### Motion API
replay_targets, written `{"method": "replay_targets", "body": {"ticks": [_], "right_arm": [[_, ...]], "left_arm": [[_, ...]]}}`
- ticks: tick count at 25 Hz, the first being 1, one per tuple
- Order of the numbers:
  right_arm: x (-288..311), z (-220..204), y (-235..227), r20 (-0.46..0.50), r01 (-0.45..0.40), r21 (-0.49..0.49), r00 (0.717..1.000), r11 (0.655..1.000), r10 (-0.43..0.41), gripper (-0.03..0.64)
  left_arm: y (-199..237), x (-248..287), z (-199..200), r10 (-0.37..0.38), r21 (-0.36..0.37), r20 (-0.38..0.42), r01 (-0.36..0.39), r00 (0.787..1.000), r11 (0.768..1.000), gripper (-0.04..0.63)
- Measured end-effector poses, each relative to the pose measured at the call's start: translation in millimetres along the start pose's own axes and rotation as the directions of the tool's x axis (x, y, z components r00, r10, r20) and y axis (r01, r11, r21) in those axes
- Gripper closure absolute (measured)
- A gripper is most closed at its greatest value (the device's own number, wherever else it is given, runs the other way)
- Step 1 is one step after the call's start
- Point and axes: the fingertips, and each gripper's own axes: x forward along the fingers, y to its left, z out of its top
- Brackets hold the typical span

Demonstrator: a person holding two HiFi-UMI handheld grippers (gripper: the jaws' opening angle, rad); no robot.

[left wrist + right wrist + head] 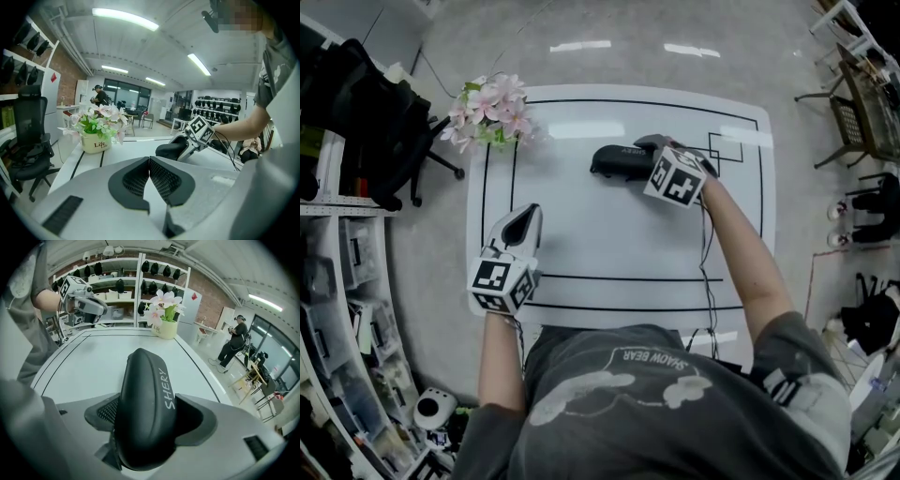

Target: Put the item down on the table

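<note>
While the pads [104, 412] of our right gripper [647, 150] are pressing on both sides of a black case [145, 408] with white lettering, we are holding that case low over the far middle of the white table [609, 244]. We cannot tell whether it is touching the top. The case is sticking out lengthwise past the jaws. Our left gripper [149, 163] is hovering near the table's left side, well apart from the case, with its jaws closed together on nothing. A pot of pink flowers [490, 111] is standing at the far left corner, and a black office chair [380, 127] is sitting on the floor beside it.
</note>
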Motion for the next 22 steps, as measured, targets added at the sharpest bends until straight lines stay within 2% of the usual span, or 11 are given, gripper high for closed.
{"method": "replay_targets", "body": {"ticks": [11, 18, 22], "right_arm": [[-15, 5, -4, 0.037, 0.118, -0.005, 0.992, 0.993, -0.118, 0.244], [-38, 18, 6, 0.078, 0.176, 0.067, 0.980, 0.982, -0.181, 0.241], [-55, 32, 14, 0.111, 0.226, 0.150, 0.963, 0.962, -0.244, 0.245]], "left_arm": [[-6, -13, -2, -0.003, 0.012, 0.002, 0.003, 1.000, 1.000, 0.591], [-10, -18, 7, -0.061, 0.027, 0.017, 0.060, 0.998, 0.998, 0.591], [-5, -21, 10, -0.110, 0.040, 0.019, 0.109, 0.994, 0.993, 0.591]]}}
